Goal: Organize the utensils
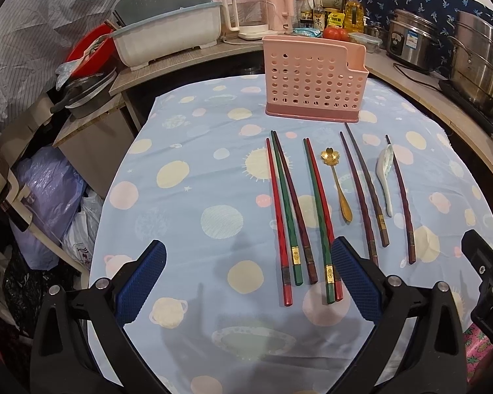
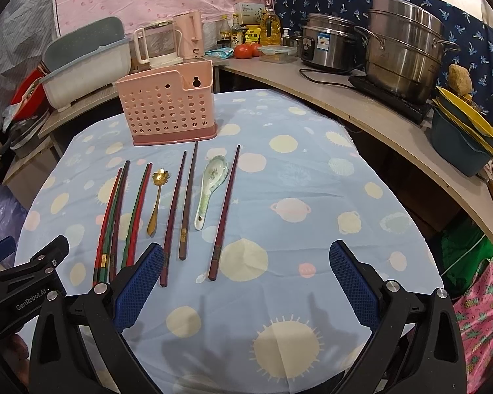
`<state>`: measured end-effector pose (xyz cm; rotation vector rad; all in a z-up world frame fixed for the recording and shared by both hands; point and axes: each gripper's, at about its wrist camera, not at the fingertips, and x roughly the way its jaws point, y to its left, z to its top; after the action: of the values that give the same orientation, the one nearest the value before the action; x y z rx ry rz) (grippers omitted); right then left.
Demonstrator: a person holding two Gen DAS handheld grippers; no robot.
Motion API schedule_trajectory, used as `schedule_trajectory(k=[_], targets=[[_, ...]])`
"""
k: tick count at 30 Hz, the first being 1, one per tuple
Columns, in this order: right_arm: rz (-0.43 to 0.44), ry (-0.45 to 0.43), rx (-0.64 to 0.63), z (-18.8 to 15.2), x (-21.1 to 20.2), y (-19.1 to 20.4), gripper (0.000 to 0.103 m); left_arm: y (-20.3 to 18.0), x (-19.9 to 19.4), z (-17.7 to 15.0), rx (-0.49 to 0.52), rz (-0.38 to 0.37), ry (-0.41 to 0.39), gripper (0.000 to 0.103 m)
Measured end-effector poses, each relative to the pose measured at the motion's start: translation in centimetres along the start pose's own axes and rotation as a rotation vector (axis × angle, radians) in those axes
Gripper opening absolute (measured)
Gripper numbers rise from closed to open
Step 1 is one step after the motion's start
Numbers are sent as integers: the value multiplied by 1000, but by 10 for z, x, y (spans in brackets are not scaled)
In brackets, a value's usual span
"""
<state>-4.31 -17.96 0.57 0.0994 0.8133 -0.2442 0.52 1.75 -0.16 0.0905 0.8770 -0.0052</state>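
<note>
Nothing is gripped: left gripper (image 1: pixel 248 282) and right gripper (image 2: pixel 246 282) hover open. Chopsticks (image 1: pixel 317 216) and spoons (image 2: pixel 210 187) lie at 12 o'clock, long axes toward the rack (image 1: pixel 313 80); chopsticks nearer the left.

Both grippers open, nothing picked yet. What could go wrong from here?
1. The red and green chopsticks lie touching in tight groups; the left gripper may pinch several or scatter them.
2. The pink holder looks light; pushing a utensil in at an angle might tip or slide it on the tablecloth.
3. The ceramic spoon looks smooth and rounded; it may slip from the right gripper.
</note>
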Motion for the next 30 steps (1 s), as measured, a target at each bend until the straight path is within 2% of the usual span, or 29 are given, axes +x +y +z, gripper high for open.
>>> schedule_trajectory(k=[14,19,21,26,28,30], targets=[[-18,73,31,-1,44,-12,96,24,42,-2,-74,4,87,96],[0,113,20,-2,66,-8,89,23,59,-5,-77,-21,123,96],[5,127,9,-2,73,-5,83,21,62,-6,-69,-34,132,95],[26,162,2,-6,85,1,72,18,73,-8,-52,-45,155,89],[30,173,0,-7,88,2,69,17,78,-10,-48,-57,173,81],[31,182,-2,-9,91,4,63,16,80,-11,-46,-72,178,80]])
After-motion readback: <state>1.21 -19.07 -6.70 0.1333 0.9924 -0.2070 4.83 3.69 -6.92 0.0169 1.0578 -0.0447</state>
